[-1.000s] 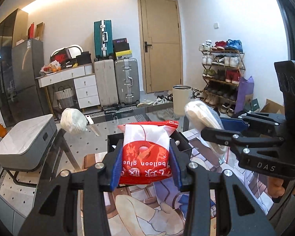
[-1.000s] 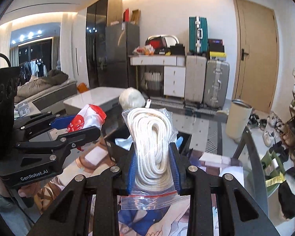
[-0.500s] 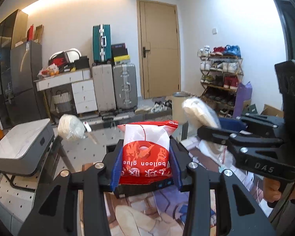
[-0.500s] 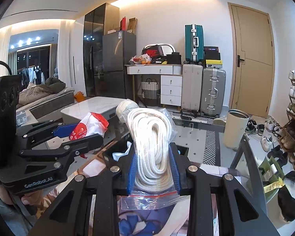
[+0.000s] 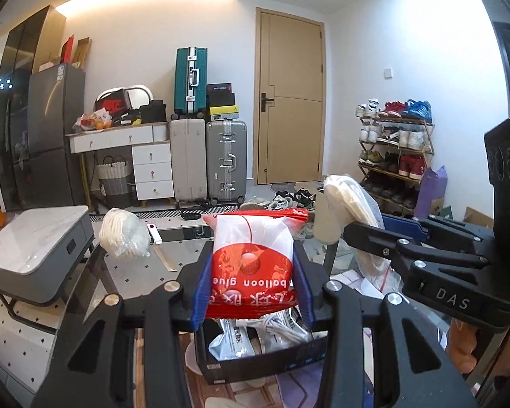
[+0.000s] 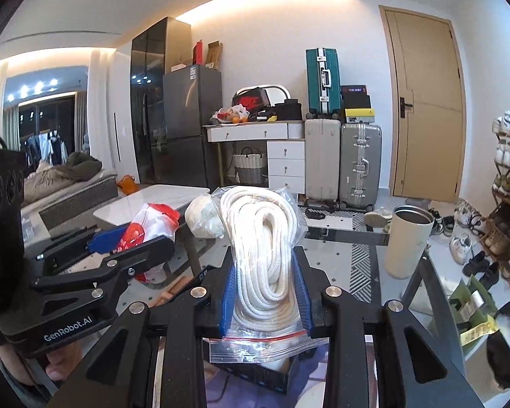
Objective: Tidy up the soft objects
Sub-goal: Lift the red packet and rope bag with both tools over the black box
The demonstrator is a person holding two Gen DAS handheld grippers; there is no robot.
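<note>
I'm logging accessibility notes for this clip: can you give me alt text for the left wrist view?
The left gripper pinches a red and white balloon glue packet above an open black box of packaged items on a glass table. At right, the right gripper holds a bagged white rope; another bagged white bundle lies on the table, with suitcases and a door behind.
</note>
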